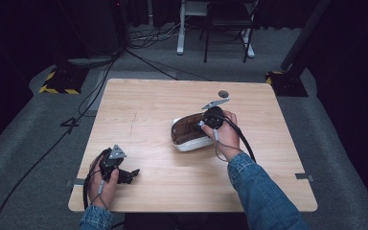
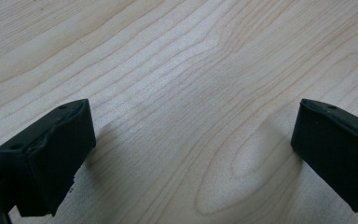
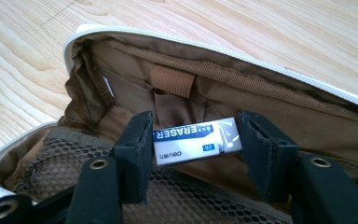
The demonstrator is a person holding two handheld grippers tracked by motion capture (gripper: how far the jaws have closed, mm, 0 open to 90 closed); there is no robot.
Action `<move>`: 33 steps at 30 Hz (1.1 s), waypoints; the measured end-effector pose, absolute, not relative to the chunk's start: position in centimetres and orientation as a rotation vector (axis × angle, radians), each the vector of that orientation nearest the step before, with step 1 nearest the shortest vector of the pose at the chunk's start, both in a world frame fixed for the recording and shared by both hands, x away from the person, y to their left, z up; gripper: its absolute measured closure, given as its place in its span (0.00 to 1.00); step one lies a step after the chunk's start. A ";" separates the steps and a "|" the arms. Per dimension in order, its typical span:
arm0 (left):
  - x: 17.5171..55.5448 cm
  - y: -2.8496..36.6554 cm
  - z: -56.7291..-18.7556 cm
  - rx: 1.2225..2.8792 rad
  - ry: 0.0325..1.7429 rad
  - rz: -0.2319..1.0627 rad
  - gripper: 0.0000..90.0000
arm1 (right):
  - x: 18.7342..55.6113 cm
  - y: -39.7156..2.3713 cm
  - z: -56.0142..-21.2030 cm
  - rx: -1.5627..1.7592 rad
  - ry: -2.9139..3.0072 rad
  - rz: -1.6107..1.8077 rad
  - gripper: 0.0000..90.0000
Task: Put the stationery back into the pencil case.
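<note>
Our right gripper (image 3: 193,140) has its fingers pinching the eraser (image 3: 196,140) inside the open pencil case (image 3: 261,86) on the counter (image 1: 148,105). Letting go and zipping up are left, we judge. Our left gripper (image 2: 191,154) rests apart, fingers spread.

Open pouch (image 1: 188,136) amid bare table (image 1: 148,100)
</note>
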State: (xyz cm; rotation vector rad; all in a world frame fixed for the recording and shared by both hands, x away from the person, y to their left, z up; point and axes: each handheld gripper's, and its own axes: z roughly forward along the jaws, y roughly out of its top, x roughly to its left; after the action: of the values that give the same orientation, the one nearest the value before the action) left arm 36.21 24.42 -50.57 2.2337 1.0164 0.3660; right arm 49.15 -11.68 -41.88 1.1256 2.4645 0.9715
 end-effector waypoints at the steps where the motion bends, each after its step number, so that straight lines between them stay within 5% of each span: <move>1: 36.2 24.4 -50.6 2.233 1.016 0.366 0.00 | 49.2 -11.6 -41.9 1.135 2.459 0.966 0.52; 10: 36.3 24.4 -50.6 2.237 1.012 0.369 0.00 | 49.3 -11.8 -42.5 1.174 2.441 0.915 0.52; 20: 36.3 24.4 -50.6 2.237 1.012 0.369 0.00 | 49.3 -12.2 -42.5 1.156 2.418 0.961 0.37; 33: 36.2 24.4 -50.6 2.234 1.010 0.367 0.01 | 46.4 -13.9 -38.4 1.044 2.377 1.110 0.37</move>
State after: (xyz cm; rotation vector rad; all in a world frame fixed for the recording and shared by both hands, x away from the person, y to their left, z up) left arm 36.23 24.39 -50.58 2.2345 1.0104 0.3669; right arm 46.39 -13.94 -38.44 1.0444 2.3769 1.1100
